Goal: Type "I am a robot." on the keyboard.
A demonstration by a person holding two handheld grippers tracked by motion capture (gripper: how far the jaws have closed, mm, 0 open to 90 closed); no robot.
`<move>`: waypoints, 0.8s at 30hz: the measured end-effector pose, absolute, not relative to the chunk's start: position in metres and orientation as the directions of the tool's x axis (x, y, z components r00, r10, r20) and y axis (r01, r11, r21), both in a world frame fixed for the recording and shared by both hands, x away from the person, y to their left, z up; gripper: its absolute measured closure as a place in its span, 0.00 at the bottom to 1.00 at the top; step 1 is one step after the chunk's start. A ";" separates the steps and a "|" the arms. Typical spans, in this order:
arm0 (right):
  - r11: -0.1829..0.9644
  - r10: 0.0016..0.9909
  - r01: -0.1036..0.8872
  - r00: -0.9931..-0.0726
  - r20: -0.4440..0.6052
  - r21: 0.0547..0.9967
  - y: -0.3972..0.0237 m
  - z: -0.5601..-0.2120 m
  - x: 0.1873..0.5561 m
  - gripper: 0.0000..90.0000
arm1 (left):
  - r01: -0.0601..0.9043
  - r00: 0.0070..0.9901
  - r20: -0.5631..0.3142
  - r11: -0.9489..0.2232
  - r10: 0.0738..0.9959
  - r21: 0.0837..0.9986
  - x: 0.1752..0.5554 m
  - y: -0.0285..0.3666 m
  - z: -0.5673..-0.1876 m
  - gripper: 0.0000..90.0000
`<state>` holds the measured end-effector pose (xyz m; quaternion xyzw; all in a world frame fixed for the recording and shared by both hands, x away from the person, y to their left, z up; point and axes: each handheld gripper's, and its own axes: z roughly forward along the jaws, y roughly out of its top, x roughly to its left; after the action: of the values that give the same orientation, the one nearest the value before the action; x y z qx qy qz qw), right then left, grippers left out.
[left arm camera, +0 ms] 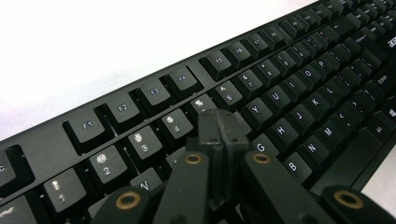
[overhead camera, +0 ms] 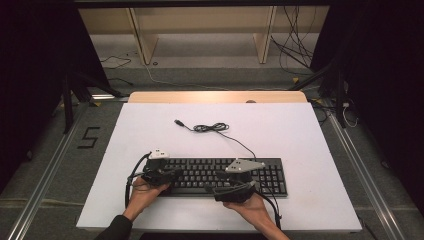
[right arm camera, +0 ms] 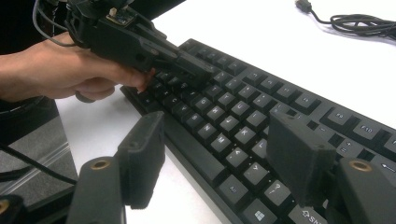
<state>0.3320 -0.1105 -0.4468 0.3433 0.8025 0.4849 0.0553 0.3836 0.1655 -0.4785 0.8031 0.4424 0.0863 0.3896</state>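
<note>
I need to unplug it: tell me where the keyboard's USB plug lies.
In the high view the USB plug lies on the white table, beyond the keyboard, left of its coiled cable.

Each hand-held gripper is black with two flat-padded jaws on arms fitted with brass-coloured pivot rivets. The left gripper (overhead camera: 172,175) carries a white top piece and looping black cable; the right gripper (overhead camera: 220,181) carries a grey three-cornered plate. The left forearm wears a dark sleeve (overhead camera: 116,230).

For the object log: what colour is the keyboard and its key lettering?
The keyboard is black with white lettering, clearest in the left gripper view.
</note>
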 end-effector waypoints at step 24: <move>0.283 0.629 0.507 -0.739 0.242 0.814 -0.111 -0.449 0.341 0.42 | 0.589 0.604 -0.246 -0.217 0.758 0.778 0.365 0.181 -0.457 0.61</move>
<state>0.3414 -0.1114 -0.4493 0.3559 0.7984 0.4815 0.0633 0.3651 0.1813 -0.4572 0.7743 0.4350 0.0939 0.4498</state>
